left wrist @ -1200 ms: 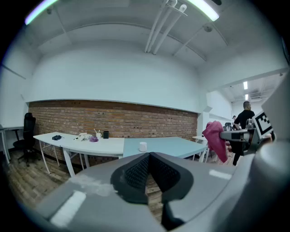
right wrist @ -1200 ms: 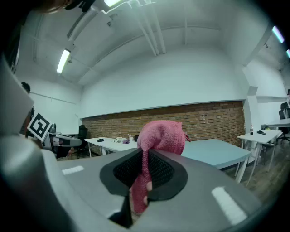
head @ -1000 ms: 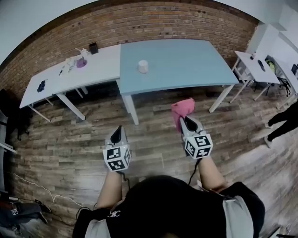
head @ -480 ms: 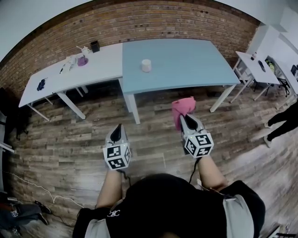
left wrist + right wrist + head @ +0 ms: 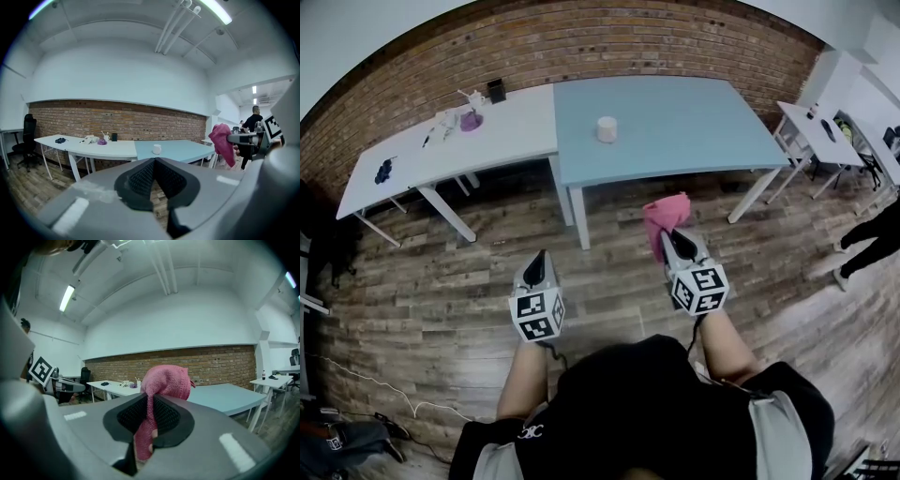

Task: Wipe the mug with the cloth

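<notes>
Head view is showing me holding the pink cloth [image 5: 664, 214] pinched in the right gripper [image 5: 672, 240], the left gripper [image 5: 536, 259] closed on nothing and the mug [image 5: 607, 128] sitting far off on the blue table [image 5: 703, 117], so wiping it unsteadied is risking tipping it.

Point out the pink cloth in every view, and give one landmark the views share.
Head view: pink cloth right of centre, clamped in the right gripper.
Left gripper view: cloth at far right, mid-height, hanging from that gripper.
Right gripper view: cloth at centre, between the jaws.
Shared landmark: the blue table, in all three.
</notes>
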Tool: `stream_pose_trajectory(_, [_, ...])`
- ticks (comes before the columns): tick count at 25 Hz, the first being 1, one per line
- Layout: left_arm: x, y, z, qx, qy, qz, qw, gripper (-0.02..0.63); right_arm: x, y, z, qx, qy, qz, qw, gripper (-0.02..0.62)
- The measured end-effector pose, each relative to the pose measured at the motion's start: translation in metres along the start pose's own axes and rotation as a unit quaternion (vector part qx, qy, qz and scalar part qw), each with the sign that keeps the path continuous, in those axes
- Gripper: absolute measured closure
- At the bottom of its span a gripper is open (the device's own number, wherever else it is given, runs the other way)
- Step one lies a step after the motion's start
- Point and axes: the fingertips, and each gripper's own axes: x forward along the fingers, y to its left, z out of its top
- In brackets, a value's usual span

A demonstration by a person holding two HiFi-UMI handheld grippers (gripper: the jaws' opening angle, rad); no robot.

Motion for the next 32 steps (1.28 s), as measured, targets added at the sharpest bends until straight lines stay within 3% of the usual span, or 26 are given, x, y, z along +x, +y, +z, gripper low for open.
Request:
stream_pose_trajectory(10, [0.006,0.041,-0.01,-0.026,0.001,0.01,0.9996,0.598,0.011,0.004,0.004,0.008,0.002,-0.005,1.0,0.549])
stream_pose_trajectory(18, [0.048,0.039,0.017,0.014,-0.027,-0.003,0.9995,0.598,0.045,-0.026,0.004,0.0,-0.005,-0.011,1.0,0.549])
stream_pose_trajectory(27, [0.156,0.057,0.021,0.007,0.0,0.019,0.9998,0.598,0.163,-0.104,0.014,-0.002,-0.011,-0.002,1.0,0.549])
stream_pose_trajectory(32, [0.232,0.046,0.043,0.007,0.012,0.008,0.9999,0.598,0.234,-0.135,0.015,-0.005,0.004,0.023,1.0,0.549])
